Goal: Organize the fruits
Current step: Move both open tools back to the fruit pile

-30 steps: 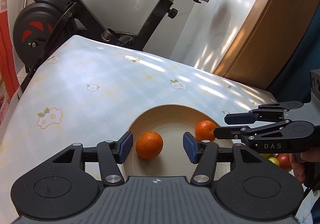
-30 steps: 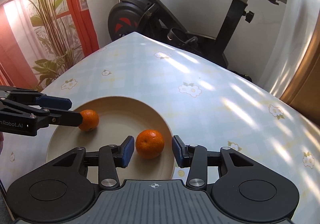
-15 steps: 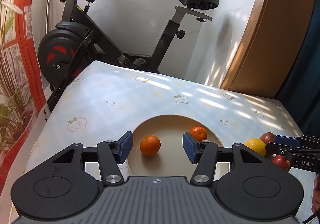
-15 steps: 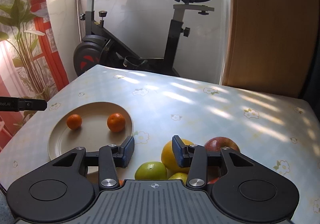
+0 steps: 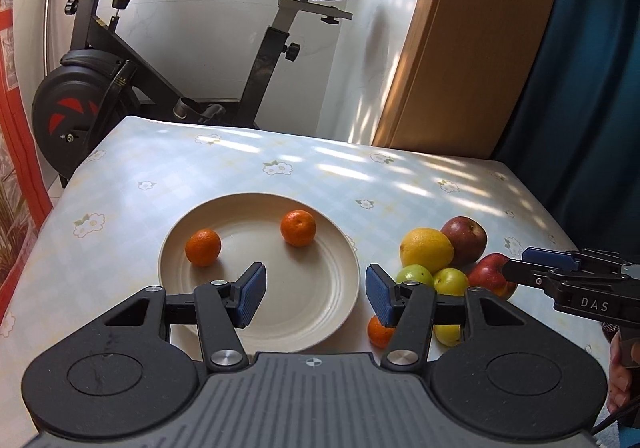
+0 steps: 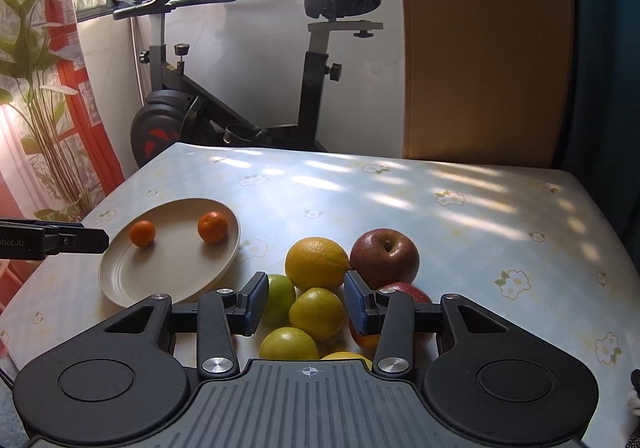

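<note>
Left tool [image 5: 315, 295] hovered over the near rim of the plate [image 5: 312, 322], jaws spread, nothing between them. Two tangerines [image 5: 203, 247] sat apart on that plate. Right tool [image 6: 305, 303] hung above the fruit pile [image 6: 317, 307] on the tabletop [image 6: 460, 232] just right of the plate, jaws partly spread, empty. Pile: orange [image 6: 317, 263], two red apples, several green-yellow fruits, touching.

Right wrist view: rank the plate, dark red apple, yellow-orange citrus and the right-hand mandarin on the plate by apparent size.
1. plate
2. dark red apple and yellow-orange citrus: look alike, not ranked
3. mandarin, though it sits farther from the camera, which may exaggerate the gap
</note>
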The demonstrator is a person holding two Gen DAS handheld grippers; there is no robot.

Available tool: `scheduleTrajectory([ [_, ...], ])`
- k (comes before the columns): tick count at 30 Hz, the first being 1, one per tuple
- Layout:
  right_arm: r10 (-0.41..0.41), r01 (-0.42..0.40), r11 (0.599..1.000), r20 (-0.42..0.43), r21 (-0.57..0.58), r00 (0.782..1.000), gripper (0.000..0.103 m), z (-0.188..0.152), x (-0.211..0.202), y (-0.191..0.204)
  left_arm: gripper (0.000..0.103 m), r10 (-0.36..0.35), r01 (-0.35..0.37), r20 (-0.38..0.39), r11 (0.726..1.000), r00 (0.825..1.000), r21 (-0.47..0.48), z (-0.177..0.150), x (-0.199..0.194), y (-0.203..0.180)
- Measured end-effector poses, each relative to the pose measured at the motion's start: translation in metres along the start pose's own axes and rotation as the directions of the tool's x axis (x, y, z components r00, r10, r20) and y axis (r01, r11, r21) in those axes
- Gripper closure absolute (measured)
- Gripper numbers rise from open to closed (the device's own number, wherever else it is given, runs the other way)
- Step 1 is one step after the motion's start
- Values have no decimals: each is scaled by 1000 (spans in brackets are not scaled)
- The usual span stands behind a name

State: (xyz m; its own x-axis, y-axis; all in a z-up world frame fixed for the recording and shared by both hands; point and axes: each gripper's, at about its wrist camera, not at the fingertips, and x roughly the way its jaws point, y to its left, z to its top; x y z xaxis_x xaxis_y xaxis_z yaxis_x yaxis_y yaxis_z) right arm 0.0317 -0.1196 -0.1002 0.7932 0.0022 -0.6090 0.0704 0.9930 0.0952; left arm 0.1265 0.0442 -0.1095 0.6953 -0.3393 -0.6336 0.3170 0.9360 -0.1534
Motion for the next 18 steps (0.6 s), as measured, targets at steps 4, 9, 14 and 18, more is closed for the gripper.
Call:
scheduleTrajectory([
  [4, 6, -6, 1000, -23, 20, 1000, 64, -12, -7, -5, 46, -15, 15, -15, 1000, 1000, 8, -7, -1, -8],
  [9, 8, -7, 999, -52, 35, 999, 64, -25, -12, -6, 46, -4, 4, -27, 1000, 1000, -3, -18, -1, -15],
  [14, 8, -5, 999, -65, 52, 998, 64, -39, -15, -2, 46, 2, -2, -54, 1000, 999, 7, -26, 1, -19],
  [18, 18, -12, 998, -87, 60, 996, 64, -48, -15, -1, 46, 11, -9, -56, 1000, 998, 27, -30, 0, -24],
])
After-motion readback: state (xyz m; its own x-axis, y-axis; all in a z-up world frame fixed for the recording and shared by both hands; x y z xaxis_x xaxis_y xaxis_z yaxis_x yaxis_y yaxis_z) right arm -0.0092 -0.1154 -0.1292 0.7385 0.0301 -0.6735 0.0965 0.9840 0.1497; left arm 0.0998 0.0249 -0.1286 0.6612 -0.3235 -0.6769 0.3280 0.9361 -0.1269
